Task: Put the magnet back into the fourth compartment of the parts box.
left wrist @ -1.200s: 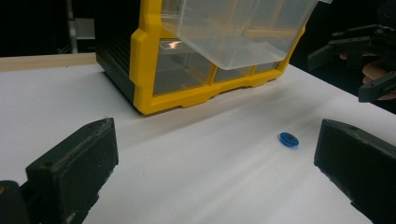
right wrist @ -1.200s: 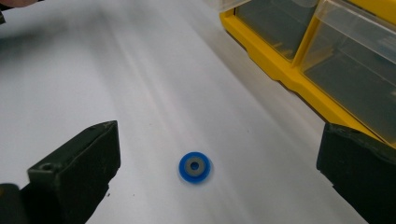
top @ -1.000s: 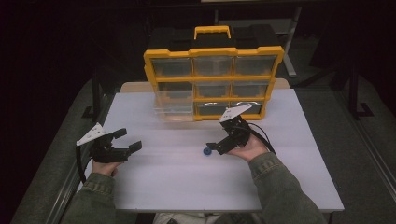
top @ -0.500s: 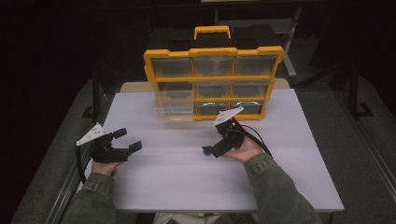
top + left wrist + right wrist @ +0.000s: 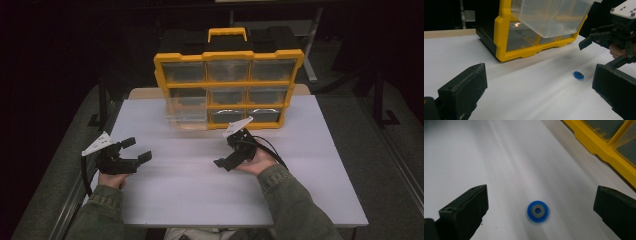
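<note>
- Surface: white table top (image 5: 200,200) in a dark room; grey floor on both sides, black frames at rear.
- Near L edge: left gripper (image 5: 131,151) held low over the table, jaws apart, nothing between them. No visible shift vs. 1.0 s ago.
- Centre: right gripper (image 5: 223,162), jaws wide apart, empty. Over the last 1.0 s it has swung in toward table centre and tipped its jaws down and to the person's left.
- Blue washer-like disc (image 5: 538,211) with grey hub lies flat on the table. 1.0 s ago it showed just L of the jaw tips in the high view; that spot is now under the right gripper. Right gripper view puts the disc between the jaws, no contact with either.
- Left gripper view: disc (image 5: 578,75) sits on bare table, below the right gripper (image 5: 596,51), apart from the organiser.
- Beyond: clear drawer (image 5: 186,115) pulled part-way out of the lower L bay of the yellow parts organiser (image 5: 228,85), which stands upright at the far edge, handle up.
- Assessment: jaws look lined up for a pick; closing on the disc is prob. the next step, open drawer the likely destination. Thin flat part; a slip is possible.
</note>
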{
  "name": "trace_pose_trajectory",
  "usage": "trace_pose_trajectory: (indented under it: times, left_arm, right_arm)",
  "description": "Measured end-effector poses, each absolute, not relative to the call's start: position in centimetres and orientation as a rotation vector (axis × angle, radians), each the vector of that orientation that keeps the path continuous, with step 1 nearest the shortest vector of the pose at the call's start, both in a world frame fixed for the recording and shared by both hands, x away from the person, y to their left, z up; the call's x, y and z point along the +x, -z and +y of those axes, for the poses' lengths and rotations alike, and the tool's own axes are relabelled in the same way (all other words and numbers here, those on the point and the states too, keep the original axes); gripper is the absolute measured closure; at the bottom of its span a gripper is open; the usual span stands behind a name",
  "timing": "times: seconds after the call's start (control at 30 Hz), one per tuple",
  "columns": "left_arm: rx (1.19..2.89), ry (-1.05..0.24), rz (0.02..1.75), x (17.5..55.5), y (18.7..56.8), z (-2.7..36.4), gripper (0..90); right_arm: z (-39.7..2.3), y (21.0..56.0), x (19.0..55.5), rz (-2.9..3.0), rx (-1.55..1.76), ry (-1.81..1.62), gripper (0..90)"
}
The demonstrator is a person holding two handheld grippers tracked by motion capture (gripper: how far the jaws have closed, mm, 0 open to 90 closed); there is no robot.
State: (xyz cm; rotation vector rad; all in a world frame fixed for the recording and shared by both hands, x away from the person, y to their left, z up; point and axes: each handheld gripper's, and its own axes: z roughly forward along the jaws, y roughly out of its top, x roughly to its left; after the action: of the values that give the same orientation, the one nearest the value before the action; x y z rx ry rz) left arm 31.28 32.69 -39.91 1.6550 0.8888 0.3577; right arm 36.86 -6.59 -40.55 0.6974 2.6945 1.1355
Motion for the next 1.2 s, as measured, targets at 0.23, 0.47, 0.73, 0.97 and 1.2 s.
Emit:
trace_pose_trajectory:
  times: [0.23, 0.47, 0.73, 0.97, 1.2]
  left_arm:
    - [1.656, -0.357, 0.889, 31.3, 39.9, 32.7, 0.0]
    - [1.657, -0.357, 0.888, 31.3, 39.9, 32.7, 0.0]
    - [1.657, -0.358, 0.888, 31.3, 39.9, 32.7, 0.0]
    - [1.657, -0.357, 0.888, 31.3, 39.9, 32.7, 0.0]
    - [1.656, -0.358, 0.890, 31.3, 39.9, 32.7, 0.0]
  right_arm:
    - [-6.1, 41.3, 37.1, 2.725, 0.692, -1.084, 0.0]
    - [-5.7, 42.0, 37.3, 2.754, 0.696, -1.052, 0.0]
    - [-5.5, 42.5, 37.4, 2.792, 0.678, -1.052, 9.9]
    - [-5.3, 43.0, 37.5, 2.803, 0.703, -1.029, 14.7]
    - [-5.3, 43.4, 37.6, 2.823, 0.711, -1.011, 25.2]
